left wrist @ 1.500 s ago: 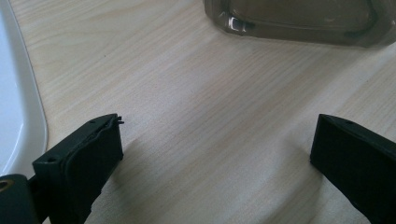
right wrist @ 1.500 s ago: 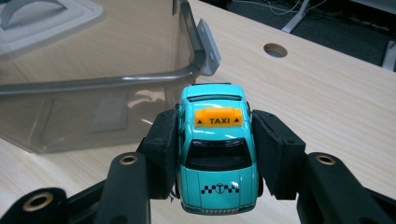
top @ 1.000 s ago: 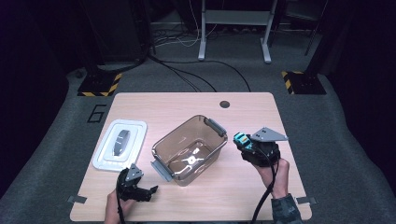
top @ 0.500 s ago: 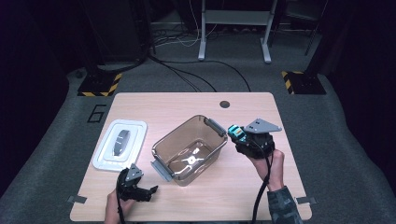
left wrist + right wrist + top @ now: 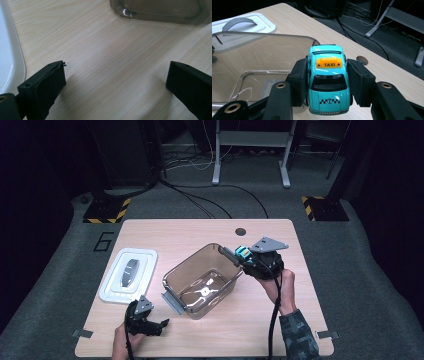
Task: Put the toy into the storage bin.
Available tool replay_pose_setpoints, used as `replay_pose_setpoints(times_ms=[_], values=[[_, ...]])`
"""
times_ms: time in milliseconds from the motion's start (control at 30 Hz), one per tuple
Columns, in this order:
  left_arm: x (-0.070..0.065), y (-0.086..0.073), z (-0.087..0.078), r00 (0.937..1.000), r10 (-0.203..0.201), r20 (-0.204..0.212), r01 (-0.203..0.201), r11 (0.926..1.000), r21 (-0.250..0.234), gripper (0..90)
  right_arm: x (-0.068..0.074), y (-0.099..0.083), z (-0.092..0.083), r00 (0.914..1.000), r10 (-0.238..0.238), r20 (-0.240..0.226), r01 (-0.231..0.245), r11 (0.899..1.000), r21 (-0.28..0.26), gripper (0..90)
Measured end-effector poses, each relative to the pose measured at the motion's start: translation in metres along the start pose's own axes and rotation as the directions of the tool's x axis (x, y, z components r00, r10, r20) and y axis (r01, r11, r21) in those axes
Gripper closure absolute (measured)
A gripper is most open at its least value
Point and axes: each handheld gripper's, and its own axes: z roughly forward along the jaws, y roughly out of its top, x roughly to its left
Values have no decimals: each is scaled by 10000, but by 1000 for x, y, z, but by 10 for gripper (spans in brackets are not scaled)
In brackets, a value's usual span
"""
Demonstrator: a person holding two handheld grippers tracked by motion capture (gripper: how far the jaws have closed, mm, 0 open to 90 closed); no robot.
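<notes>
A teal toy taxi with an orange TAXI sign is clamped by its sides in my right gripper. In the high view that right gripper holds the toy taxi in the air at the far right rim of a clear smoky plastic bin, which stands open and empty in the middle of the table. My left gripper rests near the table's front edge, left of the bin, open with nothing between its fingers.
A white lid with a grey handle lies flat left of the bin. The wooden table has a round cable hole at its far side. Cables and stand legs lie on the floor beyond.
My right gripper has carried the taxi left and upward, from right of the bin to its far right rim. The left gripper has stayed put.
</notes>
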Motion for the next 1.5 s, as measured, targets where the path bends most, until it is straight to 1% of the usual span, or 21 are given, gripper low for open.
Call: replay_pose_setpoints(times_ms=[367,500,533,633,933,1033,1233,1300,1333,1367,1500], values=[[0,0,0,10000,-16,5,16,10000,-1,21,1,20,12,9997,-154,-209,153,9999,-29,521],[0,0,0,10000,-25,16,25,10000,-60,21,1,29,16,9991,-147,-398,147,9999,-22,520],[0,0,0,10000,-12,8,12,10000,5,21,1,31,17,9990,-147,-434,146,9999,-21,520],[0,0,0,10000,-28,19,28,10000,-45,21,1,37,21,9980,-215,-600,221,9997,97,520],[0,0,0,10000,-15,5,15,10000,-1,21,3,52,27,9965,-306,-778,313,9995,72,520],[0,0,1,10000,-34,-13,34,10000,-79,21,4,56,29,9959,-332,-840,344,9993,135,520],[0,0,1,10000,-27,-27,27,10000,-55,21,8,65,38,9927,-471,-1111,514,9980,362,520],[0,0,1,10000,-29,-30,29,10000,-57,21,10,68,42,9911,-646,-1160,699,9966,427,521],[0,0,1,10000,-29,-29,29,10000,-55,21,11,69,43,9908,-695,-1160,757,9959,499,520],[0,0,0,10000,-24,-27,24,10000,-49,21,13,71,45,9910,-642,-1172,710,9960,545,520],[0,0,1,10000,-24,-31,24,10000,-52,21,17,75,52,9872,-759,-1401,875,9930,790,520]])
